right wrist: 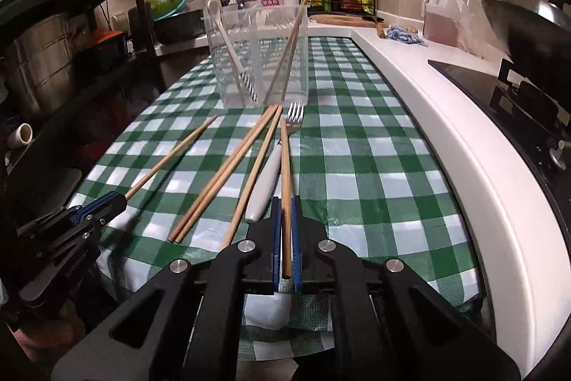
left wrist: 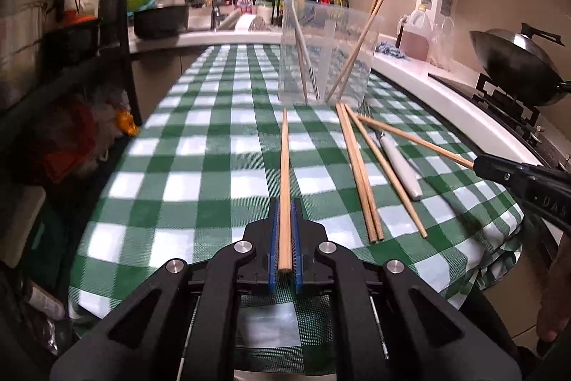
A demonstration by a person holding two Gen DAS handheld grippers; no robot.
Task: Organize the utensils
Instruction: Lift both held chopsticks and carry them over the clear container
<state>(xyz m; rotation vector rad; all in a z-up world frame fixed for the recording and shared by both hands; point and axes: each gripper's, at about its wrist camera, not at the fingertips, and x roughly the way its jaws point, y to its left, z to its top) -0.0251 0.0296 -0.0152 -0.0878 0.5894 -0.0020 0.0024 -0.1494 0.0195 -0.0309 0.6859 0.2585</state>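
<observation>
My left gripper (left wrist: 284,202) is shut on one wooden chopstick (left wrist: 284,174) that points at the clear plastic holder (left wrist: 321,74); it also shows in the right wrist view (right wrist: 123,199). My right gripper (right wrist: 285,202) is shut on another chopstick (right wrist: 285,166), seen from the left (left wrist: 414,140). Three loose chopsticks (right wrist: 228,170) and a white-handled fork (right wrist: 269,174) lie on the checked cloth between the grippers. The holder (right wrist: 257,56) stands upright with a white spoon (right wrist: 228,45), a striped straw and two chopsticks (right wrist: 289,38) inside.
The green checked table (left wrist: 200,145) is bordered on the right by a white counter (right wrist: 464,131) with a stove (right wrist: 528,95) and wok (left wrist: 517,63). A black shelf rack (left wrist: 71,59) stands to the left. A sink and bottles are behind.
</observation>
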